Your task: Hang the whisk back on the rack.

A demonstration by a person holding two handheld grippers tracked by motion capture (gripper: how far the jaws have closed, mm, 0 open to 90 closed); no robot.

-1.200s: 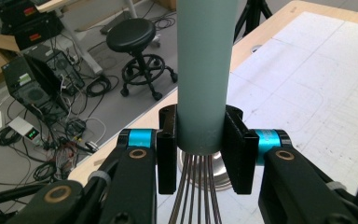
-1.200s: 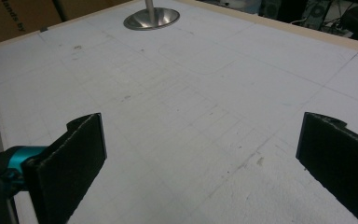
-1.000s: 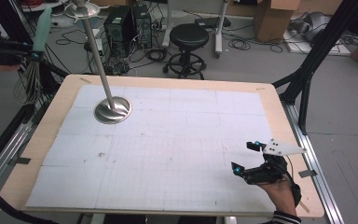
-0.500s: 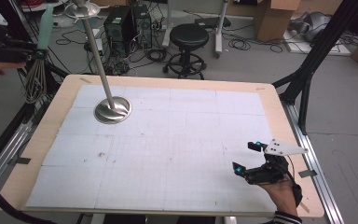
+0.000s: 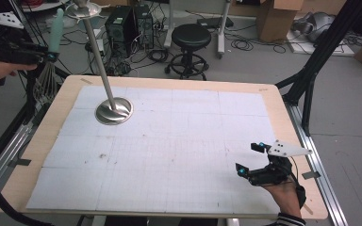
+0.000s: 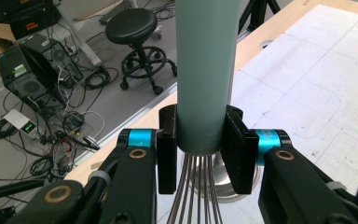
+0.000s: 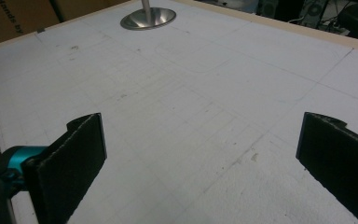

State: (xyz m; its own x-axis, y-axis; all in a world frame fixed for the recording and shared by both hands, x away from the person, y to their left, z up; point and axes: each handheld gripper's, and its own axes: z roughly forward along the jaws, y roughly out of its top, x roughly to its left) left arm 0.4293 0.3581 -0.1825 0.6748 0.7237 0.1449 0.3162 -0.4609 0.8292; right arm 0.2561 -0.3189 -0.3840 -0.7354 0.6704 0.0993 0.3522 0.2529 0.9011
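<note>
High view: steel stand (image 5: 114, 110) beside whisk (image 5: 52, 56)

The whisk (image 6: 207, 74) sits between the jaws of the left gripper (image 5: 47, 56), handle above them, wires hanging below. This gripper hangs off the table's (image 5: 283, 117) left edge, left of and behind the stand's base (image 5: 114, 110). From the right gripper (image 5: 253, 160), low over the near right of the mat (image 5: 184, 155), the base (image 7: 148, 18) lies far ahead, the stool (image 5: 191, 37) on the floor beyond the table.

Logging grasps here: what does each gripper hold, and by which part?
Left gripper clamps the whisk by its green handle; right gripper holds nothing.
</note>
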